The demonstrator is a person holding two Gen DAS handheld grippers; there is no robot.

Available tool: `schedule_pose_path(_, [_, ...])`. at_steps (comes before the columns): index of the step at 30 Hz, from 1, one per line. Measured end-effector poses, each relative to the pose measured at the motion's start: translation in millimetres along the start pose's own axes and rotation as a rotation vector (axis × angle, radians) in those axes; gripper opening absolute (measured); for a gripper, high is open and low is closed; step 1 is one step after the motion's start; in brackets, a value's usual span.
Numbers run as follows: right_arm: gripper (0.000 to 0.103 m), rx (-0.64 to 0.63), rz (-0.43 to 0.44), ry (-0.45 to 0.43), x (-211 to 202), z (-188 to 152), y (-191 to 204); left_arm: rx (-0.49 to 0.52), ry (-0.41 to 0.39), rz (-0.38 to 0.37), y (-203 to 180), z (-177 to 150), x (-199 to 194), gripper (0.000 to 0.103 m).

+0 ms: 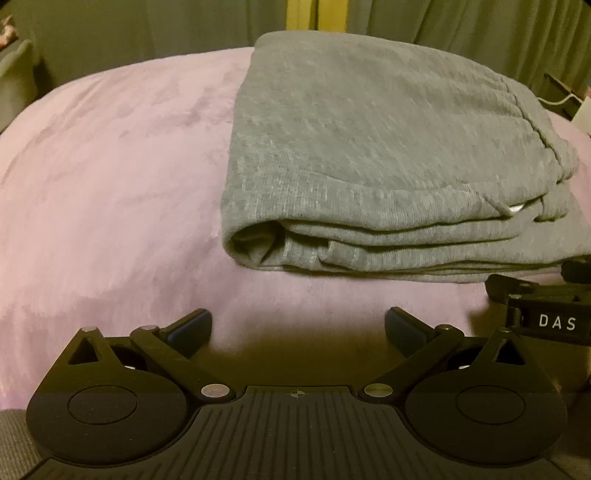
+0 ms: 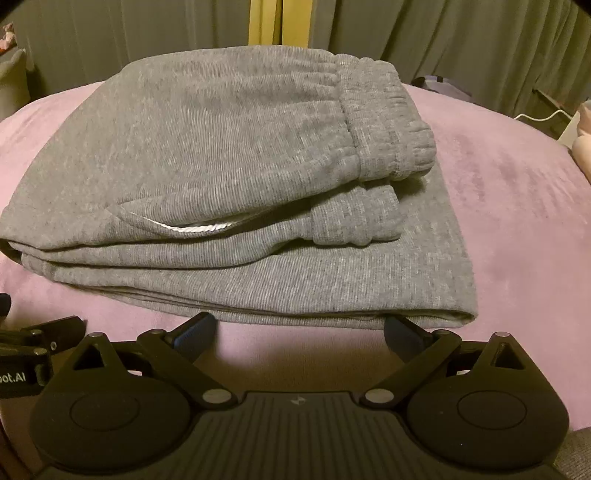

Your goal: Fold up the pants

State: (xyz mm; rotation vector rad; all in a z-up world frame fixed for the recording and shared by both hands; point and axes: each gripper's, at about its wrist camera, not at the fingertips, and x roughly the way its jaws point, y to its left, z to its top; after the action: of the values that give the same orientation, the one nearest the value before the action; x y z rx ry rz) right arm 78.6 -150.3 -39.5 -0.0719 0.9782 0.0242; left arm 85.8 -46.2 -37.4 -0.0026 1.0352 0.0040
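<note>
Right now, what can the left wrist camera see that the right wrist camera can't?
Only the left wrist view shows the rolled fold end of the pants and the wide stretch of pink blanket to their left. Only the right wrist view shows the gathered waistband, the cuffed hem beneath it and a white cable. Both show the folded grey pants, the white drawstring, the curtains, and each open tool, left and right, holding nothing.
</note>
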Motion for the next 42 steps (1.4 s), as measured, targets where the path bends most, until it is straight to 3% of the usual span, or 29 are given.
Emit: schedule_pose_path(42, [0.099, 0.001, -0.004, 0.008, 3.0, -5.3, 6.7, -0.002, -0.006, 0.001, 1.9, -2.5, -1.8, 0.103])
